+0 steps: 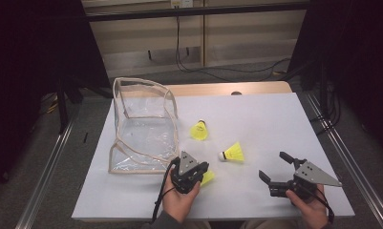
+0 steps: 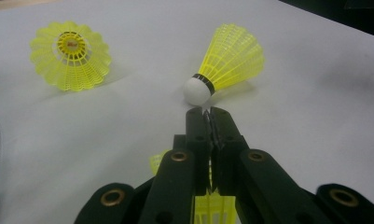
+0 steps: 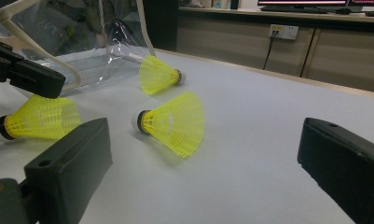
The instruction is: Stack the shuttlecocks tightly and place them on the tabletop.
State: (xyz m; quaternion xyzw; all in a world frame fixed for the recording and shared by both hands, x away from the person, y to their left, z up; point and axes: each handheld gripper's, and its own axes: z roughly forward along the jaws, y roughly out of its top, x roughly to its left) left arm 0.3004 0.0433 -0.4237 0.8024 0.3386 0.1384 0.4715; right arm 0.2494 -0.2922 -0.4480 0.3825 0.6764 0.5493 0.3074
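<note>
Near the table's front edge, our left gripper (image 2: 208, 112) has its jaws closed on a yellow shuttlecock's (image 1: 207, 177) skirt; our right gripper (image 1: 274, 167) rests open. No writing is readable.

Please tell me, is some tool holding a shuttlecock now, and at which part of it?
The left tool is shut on a yellow shuttlecock, gripping the edge of its mesh skirt; the cork end is free. The right tool is open and holds nothing.

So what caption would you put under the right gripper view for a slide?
Open tongs face a yellow shuttlecock lying on its side on the white table.
</note>
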